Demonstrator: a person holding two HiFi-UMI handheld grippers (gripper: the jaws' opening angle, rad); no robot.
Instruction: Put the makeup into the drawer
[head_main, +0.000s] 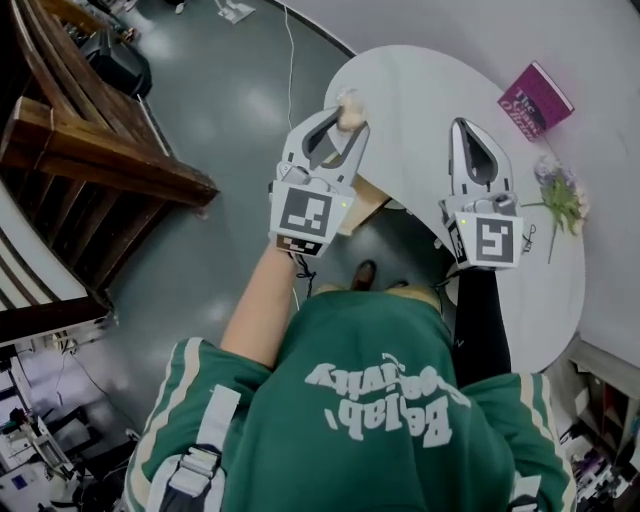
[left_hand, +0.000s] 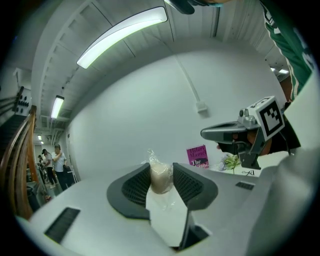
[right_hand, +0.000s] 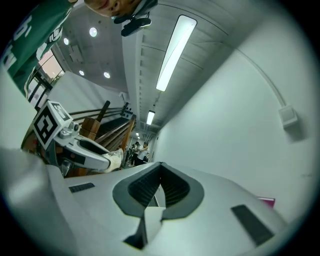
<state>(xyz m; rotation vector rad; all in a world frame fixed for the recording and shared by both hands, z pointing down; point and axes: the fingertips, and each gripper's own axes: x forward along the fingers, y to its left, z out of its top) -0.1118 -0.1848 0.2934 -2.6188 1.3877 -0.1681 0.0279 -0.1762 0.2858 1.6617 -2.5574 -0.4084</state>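
Grey floor, white oval tabletop. Left gripper jaws pinch plastic-wrapped beige makeup sponge, held in air over tabletop's left edge. Likely light, squashy, wrap slippery; grip across middle. Right gripper jaws pressed together, empty.

Bright, even light comes from long ceiling strips that glare white above the counter, where shadows stay soft. Both gripper views bulge and go black at the corners; the makeup is sharp, the background beyond it soft.
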